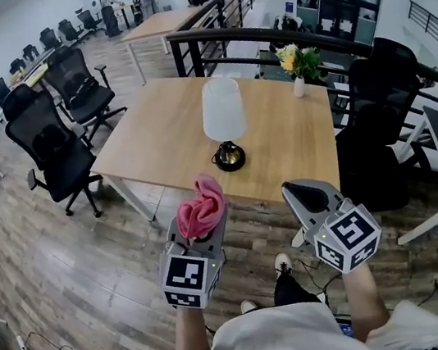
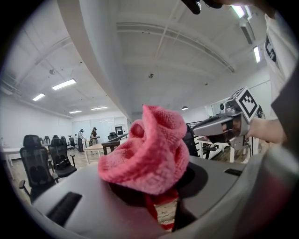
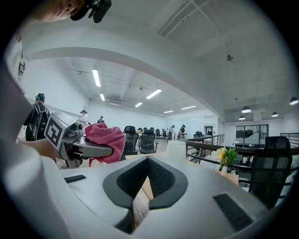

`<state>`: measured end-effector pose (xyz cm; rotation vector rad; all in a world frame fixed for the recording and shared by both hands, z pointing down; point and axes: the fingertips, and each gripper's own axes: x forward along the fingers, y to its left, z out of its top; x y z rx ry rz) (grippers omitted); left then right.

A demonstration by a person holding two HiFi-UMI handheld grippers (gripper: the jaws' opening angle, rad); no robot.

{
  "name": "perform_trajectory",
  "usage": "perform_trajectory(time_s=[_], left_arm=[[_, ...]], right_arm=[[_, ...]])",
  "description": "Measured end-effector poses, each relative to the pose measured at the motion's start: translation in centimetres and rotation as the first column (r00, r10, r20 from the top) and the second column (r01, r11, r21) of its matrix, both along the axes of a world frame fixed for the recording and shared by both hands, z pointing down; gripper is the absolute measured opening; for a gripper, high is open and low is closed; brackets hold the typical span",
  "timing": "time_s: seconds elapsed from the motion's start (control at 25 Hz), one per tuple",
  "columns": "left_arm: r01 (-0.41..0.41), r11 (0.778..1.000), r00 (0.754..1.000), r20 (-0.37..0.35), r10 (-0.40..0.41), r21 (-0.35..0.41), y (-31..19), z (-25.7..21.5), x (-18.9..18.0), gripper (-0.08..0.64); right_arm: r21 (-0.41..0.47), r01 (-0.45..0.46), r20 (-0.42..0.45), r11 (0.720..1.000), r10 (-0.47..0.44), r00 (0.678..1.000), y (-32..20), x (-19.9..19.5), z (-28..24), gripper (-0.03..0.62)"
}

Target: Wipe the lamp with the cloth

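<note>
Left gripper view, cloth [image 2: 150,151] pinched between left fingers [image 2: 86,198], right fingers [image 3: 205,198] pressed together

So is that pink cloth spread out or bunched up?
Bunched up: the cloth sits as a crumpled wad clamped in the left gripper.

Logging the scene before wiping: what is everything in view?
Light wooden table: one, tan, ahead of the person.
White-shaded table lamp: one, white with black base, mid-table.
Crumpled pink cloth: one, pink, held before the table's near edge.
Small vase of flowers: one, white with yellow blooms, table's far right corner.
Black office chairs: several, black, around the table.
Black railing: one, black, behind the table.
Left hand-held gripper: one, grey, shut on cloth.
Right hand-held gripper: one, grey, shut, empty.
</note>
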<state>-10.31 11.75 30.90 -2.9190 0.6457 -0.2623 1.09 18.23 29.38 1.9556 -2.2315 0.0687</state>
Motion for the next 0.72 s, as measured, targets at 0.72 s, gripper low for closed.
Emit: perform_trajectory(time_s=[0.72], left_arm=[[0.008,1.0,1.0,0.028,-0.007,-0.031,-0.3,1.9,-0.9,0.15]], right_arm=[[-0.035,0.015,-0.019,0.999,-0.016,1.0,-0.9,-1.2,1.8,0.018]])
